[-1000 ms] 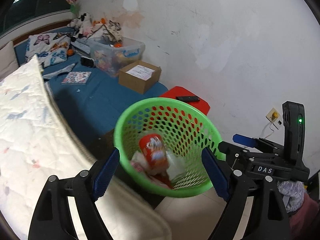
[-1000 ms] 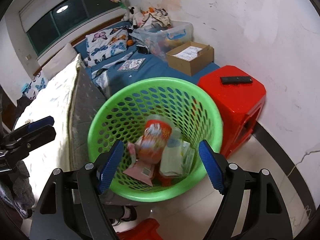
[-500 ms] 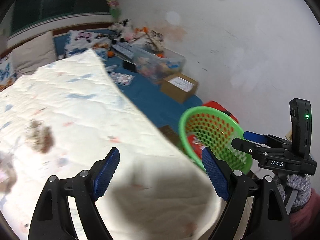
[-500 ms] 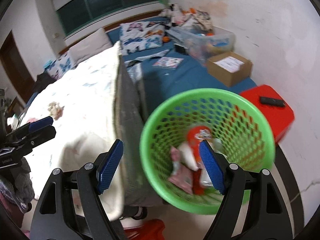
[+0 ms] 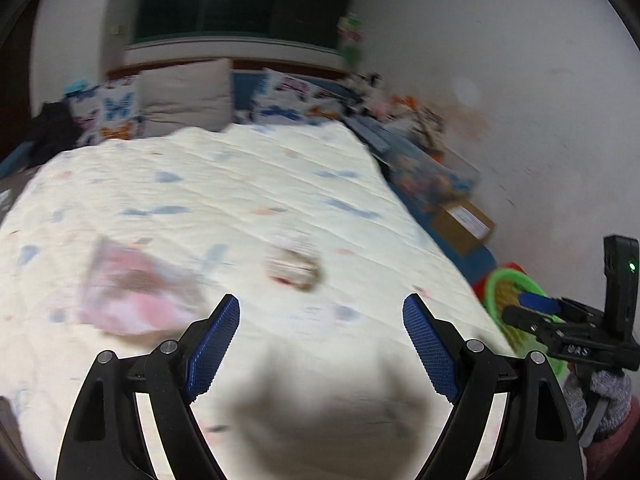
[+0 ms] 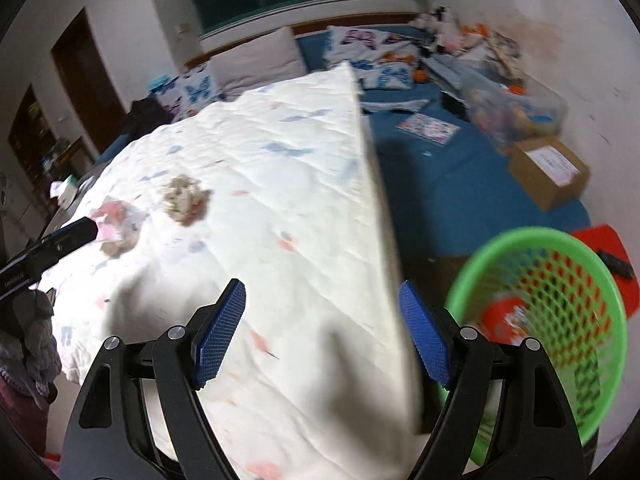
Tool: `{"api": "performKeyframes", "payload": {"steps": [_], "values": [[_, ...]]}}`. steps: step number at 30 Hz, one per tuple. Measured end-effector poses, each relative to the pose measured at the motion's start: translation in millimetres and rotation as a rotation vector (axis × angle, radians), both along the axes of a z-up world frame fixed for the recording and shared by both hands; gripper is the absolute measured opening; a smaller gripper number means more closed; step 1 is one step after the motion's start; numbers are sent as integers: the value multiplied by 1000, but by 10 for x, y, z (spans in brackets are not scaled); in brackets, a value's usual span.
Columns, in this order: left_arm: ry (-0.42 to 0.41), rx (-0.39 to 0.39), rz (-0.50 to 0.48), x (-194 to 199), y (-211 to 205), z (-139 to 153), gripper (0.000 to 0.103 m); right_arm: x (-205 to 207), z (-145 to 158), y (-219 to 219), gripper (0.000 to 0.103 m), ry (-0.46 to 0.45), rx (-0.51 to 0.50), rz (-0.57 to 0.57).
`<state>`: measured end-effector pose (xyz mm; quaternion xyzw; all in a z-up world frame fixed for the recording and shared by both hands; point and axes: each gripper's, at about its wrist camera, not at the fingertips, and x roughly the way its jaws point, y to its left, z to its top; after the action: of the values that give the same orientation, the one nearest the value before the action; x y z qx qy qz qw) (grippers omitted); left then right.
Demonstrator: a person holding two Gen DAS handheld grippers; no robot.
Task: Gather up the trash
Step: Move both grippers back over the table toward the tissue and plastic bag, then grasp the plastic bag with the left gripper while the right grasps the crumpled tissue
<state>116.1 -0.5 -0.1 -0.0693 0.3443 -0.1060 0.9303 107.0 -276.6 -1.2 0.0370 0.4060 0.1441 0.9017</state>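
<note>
A pink wrapper (image 5: pixel 136 296) and a crumpled brownish scrap (image 5: pixel 294 270) lie on the white quilted mattress (image 5: pixel 240 184); both are blurred. They also show in the right wrist view, the wrapper (image 6: pixel 116 216) and the scrap (image 6: pixel 184 200). My left gripper (image 5: pixel 320 340) is open and empty above the mattress's near end. My right gripper (image 6: pixel 320 328) is open and empty over the mattress corner. The green basket (image 6: pixel 600 400) holds a red can (image 6: pixel 508 320) at lower right. The basket's rim (image 5: pixel 496 292) shows in the left wrist view, behind the other gripper.
A cardboard box (image 6: pixel 548 172) and a clear bin of toys (image 6: pixel 516 108) sit on the blue bed sheet (image 6: pixel 440 184). A red stool (image 6: pixel 604 240) with a remote stands by the wall. Pillows (image 5: pixel 188 96) line the headboard. A dark doorway (image 6: pixel 84 72) is at left.
Both grippers have swung left, away from the basket and over the white mattress. The wrapper and scrap have come into view. Both jaws stay open.
</note>
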Motion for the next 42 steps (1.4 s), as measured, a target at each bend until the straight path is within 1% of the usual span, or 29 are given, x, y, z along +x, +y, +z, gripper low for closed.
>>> {"api": "performKeyframes", "payload": {"steps": [5, 8, 14, 17, 21, 25, 33, 38, 39, 40, 41, 42], "values": [[-16, 16, 142, 73, 469, 39, 81, 178, 29, 418, 79, -4, 0, 82], [-8, 4, 222, 133, 769, 25, 81, 276, 15, 650, 79, -3, -4, 123], [42, -16, 295, 272, 1147, -75, 84, 498, -61, 1069, 79, 12, -14, 189], [66, -23, 320, 368, 1271, -157, 85, 609, -102, 1250, 79, 13, -27, 212], [102, -38, 351, 478, 1422, -264, 86, 787, -149, 1449, 79, 23, -20, 231], [133, -82, 353, 556, 1531, -354, 86, 935, -188, 1608, 79, 34, -19, 247], [179, -108, 318, 704, 1525, -494, 86, 1124, -303, 1857, 77, 55, -31, 263], [194, -112, 304, 768, 1506, -560, 86, 1197, -398, 1918, 69, 80, -30, 260], [195, -112, 298, 773, 1497, -569, 85, 1209, -406, 1930, 68, 81, -29, 260], [198, -112, 293, 775, 1486, -575, 81, 1218, -413, 1942, 66, 82, -28, 261], [200, -114, 289, 778, 1479, -582, 75, 1228, -421, 1954, 63, 84, -28, 264], [208, -118, 279, 785, 1470, -595, 72, 1238, -430, 1967, 61, 86, -28, 267]]}}
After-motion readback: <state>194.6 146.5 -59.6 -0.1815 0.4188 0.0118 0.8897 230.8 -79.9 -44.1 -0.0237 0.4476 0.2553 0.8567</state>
